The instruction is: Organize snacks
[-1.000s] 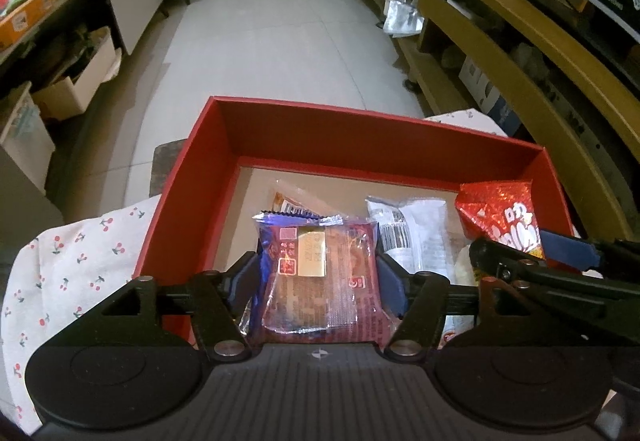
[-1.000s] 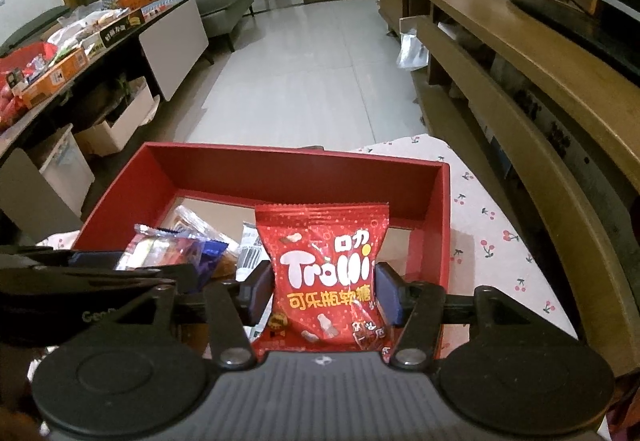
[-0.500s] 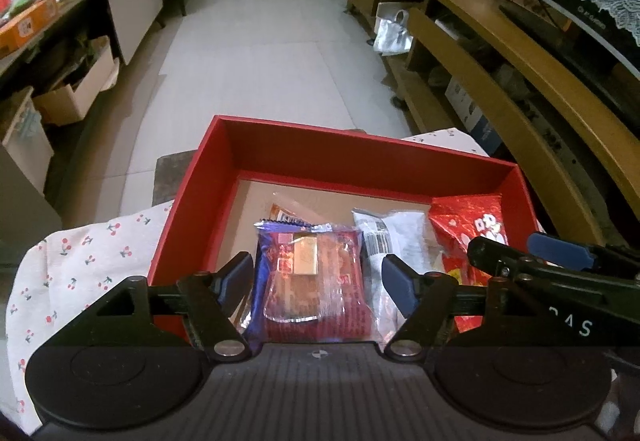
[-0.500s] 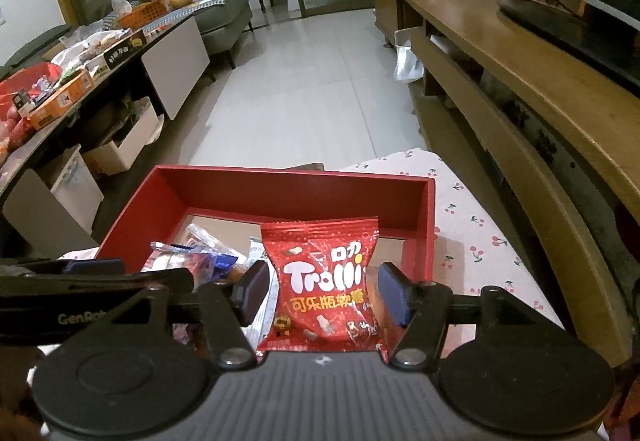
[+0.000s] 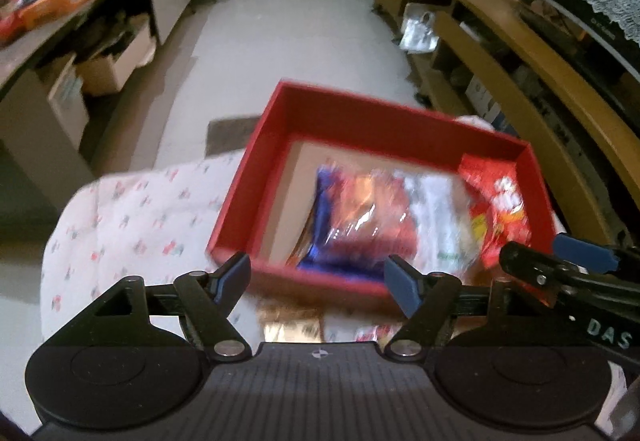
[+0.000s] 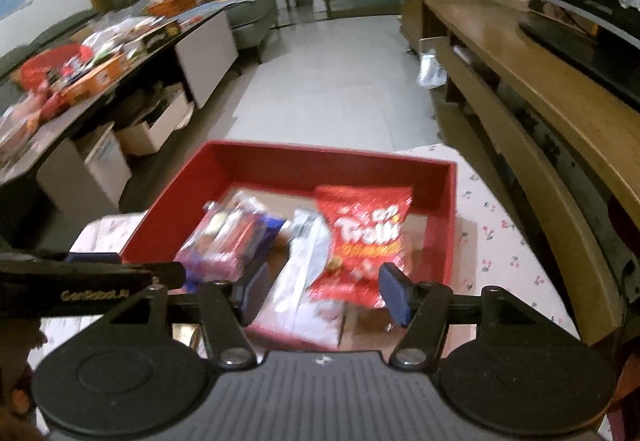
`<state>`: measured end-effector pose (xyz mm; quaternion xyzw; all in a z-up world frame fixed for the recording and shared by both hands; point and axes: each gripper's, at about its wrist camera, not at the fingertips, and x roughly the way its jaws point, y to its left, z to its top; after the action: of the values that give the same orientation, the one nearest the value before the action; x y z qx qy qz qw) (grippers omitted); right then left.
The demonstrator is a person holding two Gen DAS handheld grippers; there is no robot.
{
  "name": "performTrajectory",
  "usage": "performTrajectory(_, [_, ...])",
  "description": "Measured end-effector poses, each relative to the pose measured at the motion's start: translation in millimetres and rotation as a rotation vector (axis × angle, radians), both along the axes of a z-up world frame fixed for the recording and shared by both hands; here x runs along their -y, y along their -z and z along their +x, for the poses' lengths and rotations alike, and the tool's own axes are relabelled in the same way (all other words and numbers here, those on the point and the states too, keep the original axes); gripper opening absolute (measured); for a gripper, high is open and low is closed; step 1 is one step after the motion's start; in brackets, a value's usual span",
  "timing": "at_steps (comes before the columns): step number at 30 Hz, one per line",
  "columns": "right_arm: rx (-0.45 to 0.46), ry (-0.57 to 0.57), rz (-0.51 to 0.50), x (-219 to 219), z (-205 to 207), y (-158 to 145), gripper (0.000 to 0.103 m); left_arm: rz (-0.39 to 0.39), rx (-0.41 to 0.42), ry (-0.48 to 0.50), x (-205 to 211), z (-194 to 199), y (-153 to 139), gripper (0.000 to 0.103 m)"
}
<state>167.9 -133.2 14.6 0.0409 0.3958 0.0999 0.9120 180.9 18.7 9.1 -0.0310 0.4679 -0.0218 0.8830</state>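
A red box (image 5: 360, 105) (image 6: 320, 153) sits on a cherry-print cloth (image 5: 132, 225). Inside lie a blue and red wrapped snack (image 5: 360, 217) (image 6: 232, 237), a white packet (image 5: 436, 217) (image 6: 308, 241) and a red Trolli bag (image 5: 496, 209) (image 6: 368, 229). My left gripper (image 5: 318, 277) hangs just short of the box's near wall, its jaws opening with no snack between them. My right gripper (image 6: 325, 291) is open over the near wall, and the Trolli bag's lower edge lies just beyond its fingers, untouched. Each gripper's arm shows at the edge of the other's view.
More packets lie on the cloth in front of the box, a gold one (image 5: 288, 321) and a pink and white one (image 6: 304, 321). A long wooden shelf unit (image 6: 520, 81) runs along the right. A dark cluttered counter (image 6: 100, 57) stands left, white floor between.
Both grippers let go of their snacks and pulled back and up from the box. The blue and red snack and the Trolli bag now lie inside it.
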Motion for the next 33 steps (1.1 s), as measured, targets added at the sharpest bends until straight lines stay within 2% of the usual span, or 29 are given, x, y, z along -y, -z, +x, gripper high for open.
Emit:
performTrajectory(4, [-0.009,-0.046,-0.009,-11,-22,1,0.064,-0.007,-0.033,-0.007,-7,-12,10,0.079])
performTrajectory(9, [-0.033,-0.068,-0.006,-14,-36,4,0.065,0.032,-0.102,-0.026,-9,-14,37,0.079])
performTrajectory(12, [-0.05,-0.081,-0.009,-17,-37,9,0.067,0.007,-0.154,-0.043,-12,-9,53,0.077])
performTrajectory(15, [-0.072,-0.098,-0.002,-21,-36,13,0.067,-0.005,-0.163,-0.06,-11,-2,61,0.077])
performTrajectory(19, [-0.091,-0.105,0.003,-21,-34,18,0.067,0.027,-0.147,-0.073,-7,4,66,0.071])
performTrajectory(23, [-0.126,-0.101,0.002,-20,-30,26,0.067,0.078,-0.139,-0.063,-6,1,66,0.06])
performTrajectory(28, [-0.19,-0.098,0.034,-21,-25,38,0.067,0.082,-0.157,-0.031,-7,-9,66,0.049])
performTrajectory(33, [-0.219,-0.099,0.02,-32,-17,51,0.067,0.085,-0.168,-0.019,-12,-20,64,0.047])
